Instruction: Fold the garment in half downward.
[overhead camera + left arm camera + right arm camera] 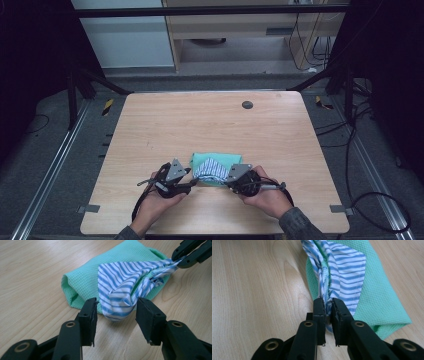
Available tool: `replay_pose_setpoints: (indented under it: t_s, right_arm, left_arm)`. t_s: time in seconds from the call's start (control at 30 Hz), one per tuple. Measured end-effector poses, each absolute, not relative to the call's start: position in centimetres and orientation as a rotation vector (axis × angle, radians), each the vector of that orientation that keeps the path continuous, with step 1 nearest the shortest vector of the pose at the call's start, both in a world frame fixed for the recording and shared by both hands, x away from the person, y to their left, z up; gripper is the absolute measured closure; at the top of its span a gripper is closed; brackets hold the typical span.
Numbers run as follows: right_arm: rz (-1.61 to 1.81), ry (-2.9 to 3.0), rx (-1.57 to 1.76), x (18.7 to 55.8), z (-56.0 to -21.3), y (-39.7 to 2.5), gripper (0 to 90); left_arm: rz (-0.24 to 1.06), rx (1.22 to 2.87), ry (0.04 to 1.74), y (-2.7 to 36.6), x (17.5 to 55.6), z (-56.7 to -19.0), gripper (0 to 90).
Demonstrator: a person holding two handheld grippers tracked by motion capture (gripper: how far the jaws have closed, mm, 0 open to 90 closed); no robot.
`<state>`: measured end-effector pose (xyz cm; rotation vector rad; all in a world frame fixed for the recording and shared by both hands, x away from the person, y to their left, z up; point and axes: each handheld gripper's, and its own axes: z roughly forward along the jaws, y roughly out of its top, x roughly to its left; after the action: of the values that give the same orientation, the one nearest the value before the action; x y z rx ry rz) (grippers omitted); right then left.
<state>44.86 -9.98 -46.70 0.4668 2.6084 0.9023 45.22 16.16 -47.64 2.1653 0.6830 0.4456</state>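
On the wood-grain tabletop (210, 120), a folded green waffle-weave cloth (100, 277) lies beneath a bunched blue-striped cloth (122, 290), which the right tool (327, 307) clamps at one end while the left tool (116, 308) rests low with jaws apart around the other.

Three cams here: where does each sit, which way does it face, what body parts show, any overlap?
High view: above the near edge, facing forward and down; forearms, left gripper, right gripper.
Left gripper view: along its open jaws at the striped cloth on the green cloth.
Right gripper view: along jaws clamping the striped cloth.
All share both cloths.
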Motion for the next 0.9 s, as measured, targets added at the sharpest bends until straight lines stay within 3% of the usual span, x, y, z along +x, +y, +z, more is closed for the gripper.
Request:
replay_pose_setpoints:
  t_s: [0.1, 0.27, 0.33, 0.47, 0.5, 0.63, 0.9]
  right_arm:
    - [0.905, 2.602, 0.477, 44.7, -46.7, -10.1, 76.2]
    - [0.899, 2.593, 0.537, 44.6, -46.8, -10.3, 61.1]
    - [0.896, 2.59, 0.559, 44.6, -46.9, -10.4, 57.5]
    - [0.909, 2.568, 0.595, 44.4, -47.0, -10.4, 66.9]
    - [0.909, 2.568, 0.595, 44.4, -47.0, -10.4, 66.9]
    - [0.905, 2.584, 0.566, 44.1, -47.3, -10.3, 82.7]
    - [0.849, 2.654, 0.517, 43.8, -48.0, -10.2, 88.3]
  left_arm:
    - [0.42, 2.173, 0.652, 15.8, 45.3, -47.8, 50.5]
    - [0.412, 2.197, 0.634, 15.1, 45.4, -48.2, 51.5]
    - [0.423, 2.212, 0.627, 15.0, 45.4, -48.3, 57.5]
    - [0.451, 2.205, 0.613, 15.1, 45.1, -48.5, 71.7]
    - [0.455, 2.215, 0.607, 15.1, 45.1, -48.5, 71.7]
    - [0.451, 2.233, 0.583, 15.1, 45.0, -48.5, 82.6]
    - [0.416, 2.306, 0.55, 15.0, 44.4, -49.2, 85.3]
